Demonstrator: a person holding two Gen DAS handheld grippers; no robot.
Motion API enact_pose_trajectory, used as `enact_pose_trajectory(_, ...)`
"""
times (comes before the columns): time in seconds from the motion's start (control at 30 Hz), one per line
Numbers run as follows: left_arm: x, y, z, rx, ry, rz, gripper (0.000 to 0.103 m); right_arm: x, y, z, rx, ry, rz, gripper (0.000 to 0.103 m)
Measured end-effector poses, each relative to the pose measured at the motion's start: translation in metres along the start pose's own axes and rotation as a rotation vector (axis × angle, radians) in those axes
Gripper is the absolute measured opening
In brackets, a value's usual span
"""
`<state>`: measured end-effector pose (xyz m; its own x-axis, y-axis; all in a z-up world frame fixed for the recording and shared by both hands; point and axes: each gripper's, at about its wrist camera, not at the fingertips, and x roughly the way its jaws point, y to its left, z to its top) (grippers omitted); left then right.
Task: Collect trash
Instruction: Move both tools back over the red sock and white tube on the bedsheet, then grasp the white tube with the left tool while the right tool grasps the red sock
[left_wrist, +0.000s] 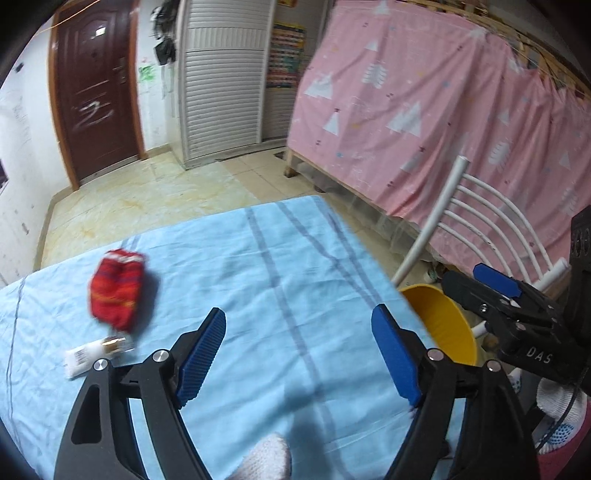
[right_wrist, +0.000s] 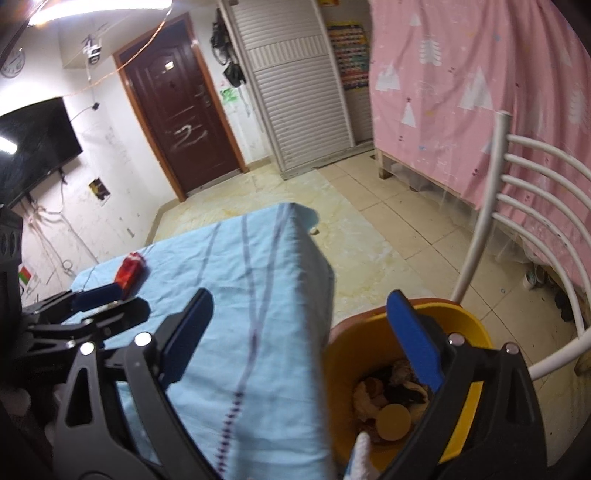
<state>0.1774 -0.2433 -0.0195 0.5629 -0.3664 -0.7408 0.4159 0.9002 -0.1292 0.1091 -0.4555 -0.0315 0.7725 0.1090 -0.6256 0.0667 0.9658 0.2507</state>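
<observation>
A red snack packet (left_wrist: 116, 291) lies on the light blue tablecloth (left_wrist: 295, 251) at the left, with a small white tube (left_wrist: 90, 357) just in front of it. My left gripper (left_wrist: 299, 350) hovers over the cloth, open wide with nothing between its blue pads. A yellow bin (left_wrist: 439, 317) stands off the table's right edge. In the right wrist view my right gripper (right_wrist: 301, 336) is open and holds nothing, its right finger over the yellow bin (right_wrist: 469, 317), which holds scraps and a round lid. The red packet (right_wrist: 129, 273) shows far left, beyond the left gripper (right_wrist: 118, 301).
A white metal chair (right_wrist: 484, 206) stands right beside the bin. A pink curtain (left_wrist: 424, 110) hangs along the right side. Tiled floor (right_wrist: 388, 229), a brown door (right_wrist: 184, 110) and a white slatted cabinet (right_wrist: 295, 92) lie beyond the table. A white-gloved hand (left_wrist: 266, 458) shows at the bottom.
</observation>
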Motion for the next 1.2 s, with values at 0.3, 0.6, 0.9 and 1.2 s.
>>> enact_pose_trajectory(0.3, -0.007, 0.073, -0.01, -0.095, 0.02, 0.075, 0.073, 0.026, 0.064, 0.007, -0.09, 0.037, 0.047, 0.092)
enact_pose_trajectory(0.6, -0.006, 0.123, -0.019, -0.108, 0.051, 0.138, 0.08, 0.046, 0.11, 0.011, -0.153, 0.065, 0.076, 0.093)
enact_pose_trajectory(0.9, -0.001, 0.147, -0.024, 0.015, 0.078, 0.168, 0.08, 0.063, 0.141, 0.012, -0.196, 0.09, 0.08, 0.093)
enact_pose_trajectory(1.2, 0.011, 0.149, -0.025, 0.206, 0.106, 0.145, 0.077, 0.079, 0.164, 0.013, -0.228, 0.112, 0.071, 0.093)
